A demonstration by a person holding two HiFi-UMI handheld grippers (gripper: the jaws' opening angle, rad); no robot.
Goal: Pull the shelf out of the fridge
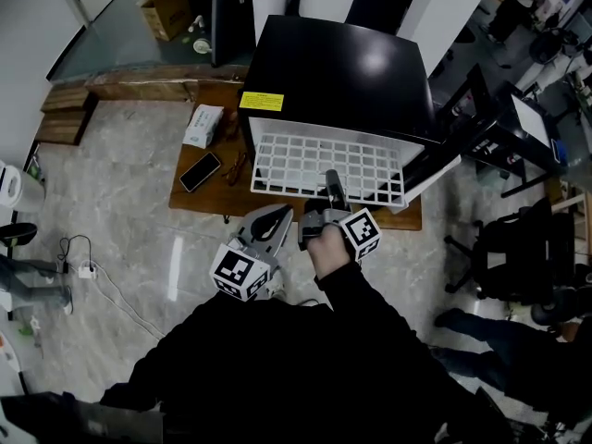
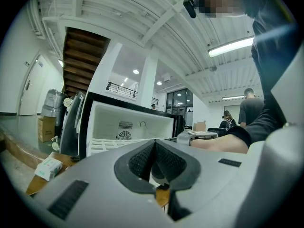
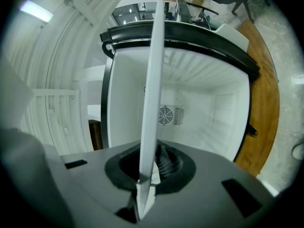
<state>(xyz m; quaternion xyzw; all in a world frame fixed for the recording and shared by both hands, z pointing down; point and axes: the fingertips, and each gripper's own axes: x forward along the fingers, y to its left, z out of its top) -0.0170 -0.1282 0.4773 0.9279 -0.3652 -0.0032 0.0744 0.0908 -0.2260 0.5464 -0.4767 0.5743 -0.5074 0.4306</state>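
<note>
Between the right claw's (image 1: pixel 331 187) clamped jaws sat the shelf's (image 1: pixel 305 161) front edge. It looked light, stiff, slick, best held there; beside, the left claw (image 1: pixel 275 215) was closed, empty.

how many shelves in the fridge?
1: white wire shelf, sticking out of the fridge front, its edge clamped in the right tongs. No others visible inside.

Hidden or unreadable
The shelf (image 1: pixel 326 166) has its rear edge under the fridge (image 1: pixel 338 67) top; the yellow label (image 1: pixel 261 101) is too small to read; the white packet (image 1: pixel 203 125), perhaps tissues, likewise.
</note>
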